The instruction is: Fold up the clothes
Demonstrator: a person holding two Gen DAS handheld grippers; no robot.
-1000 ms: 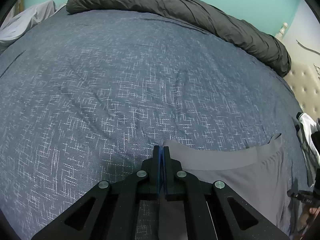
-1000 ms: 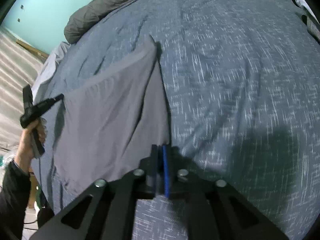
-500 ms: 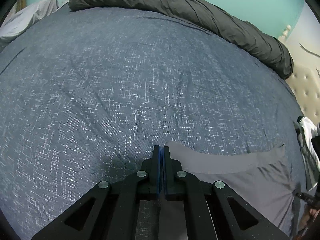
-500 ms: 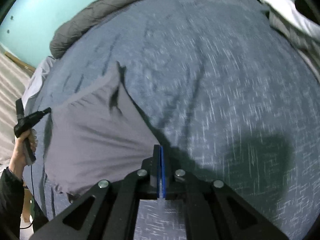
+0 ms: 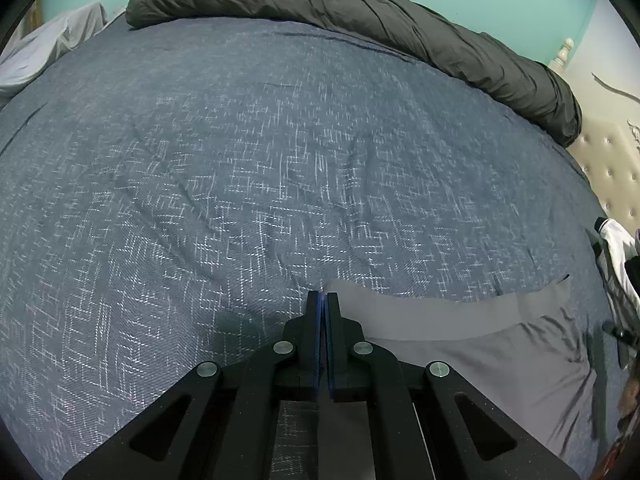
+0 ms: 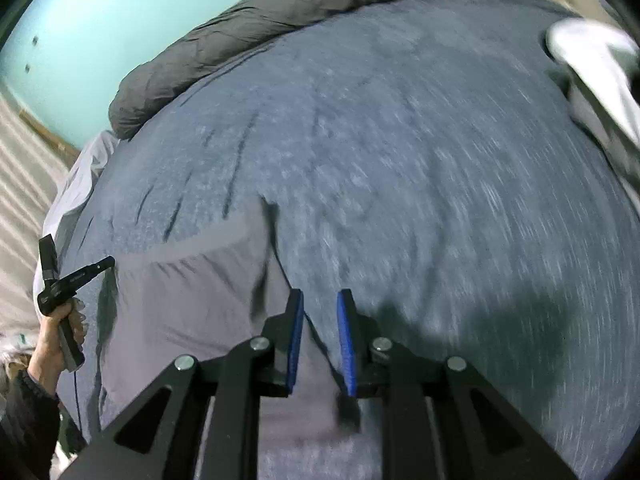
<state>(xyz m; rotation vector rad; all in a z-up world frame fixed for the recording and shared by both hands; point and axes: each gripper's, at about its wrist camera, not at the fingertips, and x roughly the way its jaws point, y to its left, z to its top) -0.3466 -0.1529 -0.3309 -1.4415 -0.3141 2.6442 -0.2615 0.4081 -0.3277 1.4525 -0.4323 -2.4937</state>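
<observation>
A plain grey garment (image 5: 472, 344) lies flat on the blue patterned bedspread (image 5: 240, 184), at the near right of the left wrist view. My left gripper (image 5: 322, 298) is shut on the garment's near left corner. In the right wrist view the same garment (image 6: 188, 312) spreads to the left and under the fingers. My right gripper (image 6: 320, 300) is open just above the garment's right edge, with its blue pads apart and nothing between them. The left gripper (image 6: 76, 276) also shows in a hand at the far left.
A rolled dark grey duvet (image 5: 360, 20) lies along the far edge of the bed. White and dark clothes (image 6: 592, 68) lie at the right side. A pale grey pillow (image 5: 48, 52) sits at the far left, and a tufted headboard (image 5: 608, 168) at the right.
My right gripper has opened and let go of the garment's edge, which now lies on the bed. The left gripper has stayed shut on its corner.
</observation>
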